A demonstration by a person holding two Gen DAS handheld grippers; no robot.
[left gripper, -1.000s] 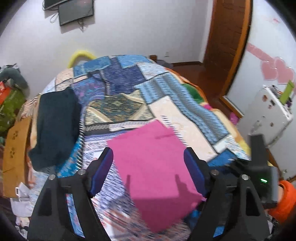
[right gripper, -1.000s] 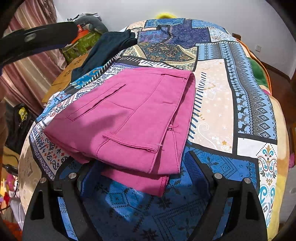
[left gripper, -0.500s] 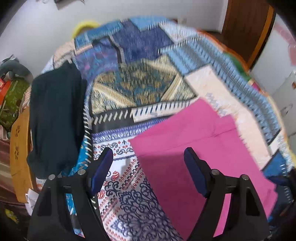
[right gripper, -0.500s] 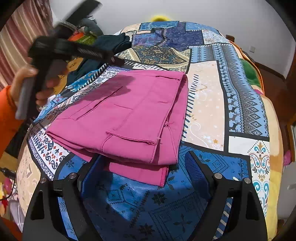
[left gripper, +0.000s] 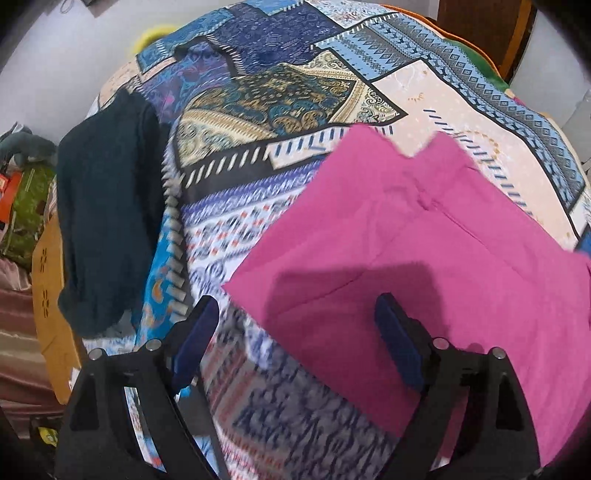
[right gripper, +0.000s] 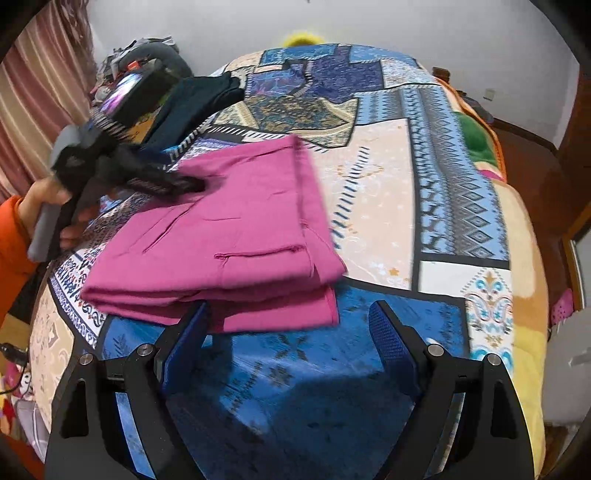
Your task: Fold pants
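The magenta pants (right gripper: 229, 240) lie folded in layers on the patchwork bedspread (right gripper: 388, 177). My right gripper (right gripper: 288, 343) is open just short of their near edge, with only blue bedspread between its fingers. In the left wrist view the pants (left gripper: 443, 258) fill the right half. My left gripper (left gripper: 295, 339) hovers over their near left corner with its jaws opening; that corner lies between the fingers and the pads do not press on it. The right wrist view shows the left gripper (right gripper: 159, 181) at the pants' far left side, held by a hand with an orange sleeve (right gripper: 11, 236).
A dark teal garment (left gripper: 107, 221) lies folded along the bed's left edge, seen too as the dark garment (right gripper: 195, 99). A cardboard box (left gripper: 48, 295) and clutter stand beside the bed, by a curtain (right gripper: 37, 92). A wooden door (left gripper: 480, 29) is at the back right.
The left gripper has dropped and tipped down toward the pants' left corner, and its fingers stand a little wider. The right gripper has barely moved.
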